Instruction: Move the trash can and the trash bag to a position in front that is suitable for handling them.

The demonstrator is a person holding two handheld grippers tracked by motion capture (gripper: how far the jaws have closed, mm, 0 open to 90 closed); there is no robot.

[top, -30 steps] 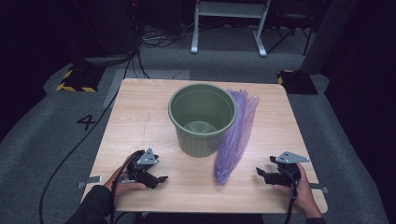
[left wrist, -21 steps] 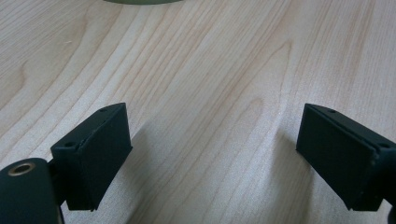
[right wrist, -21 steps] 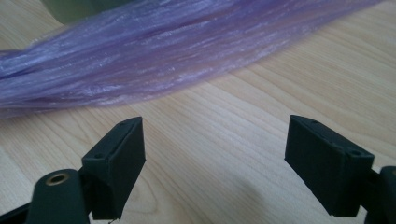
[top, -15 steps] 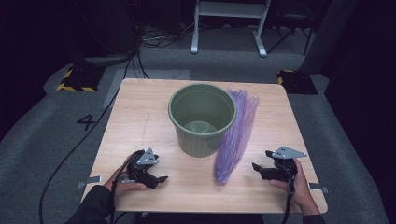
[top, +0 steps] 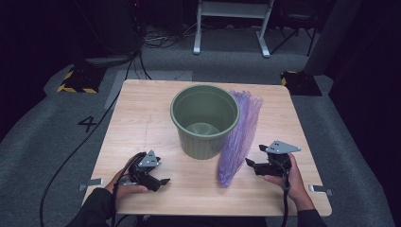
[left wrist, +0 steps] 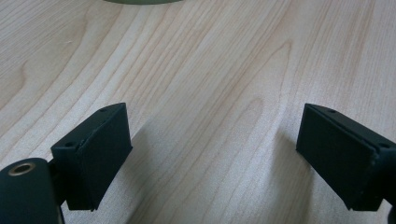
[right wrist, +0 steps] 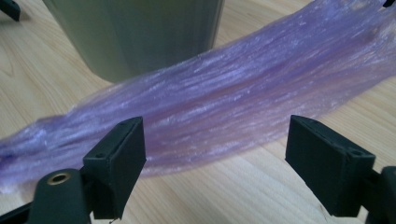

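Grey carpet floor [top: 42,142] surrounds a light wooden desk [top: 142,118] in a dark room, with cables and a metal frame behind the far edge. At the desk's centre stands a green bucket [top: 204,120], upright. A purple plastic bag [top: 239,137], bunched into a long strip, lies flat along the bucket's right side, touching its wall and running from near the far edge toward the near edge. My right claw [top: 250,163] rests low at the near right, released with its jaws wide apart, pointing at the bag's near end and just beside it; the right gripper view shows the bag [right wrist: 224,112] lying across in front of the jaws, not between them. My left claw [top: 161,182] sits near the near left corner, released, jaws spread over bare wood.
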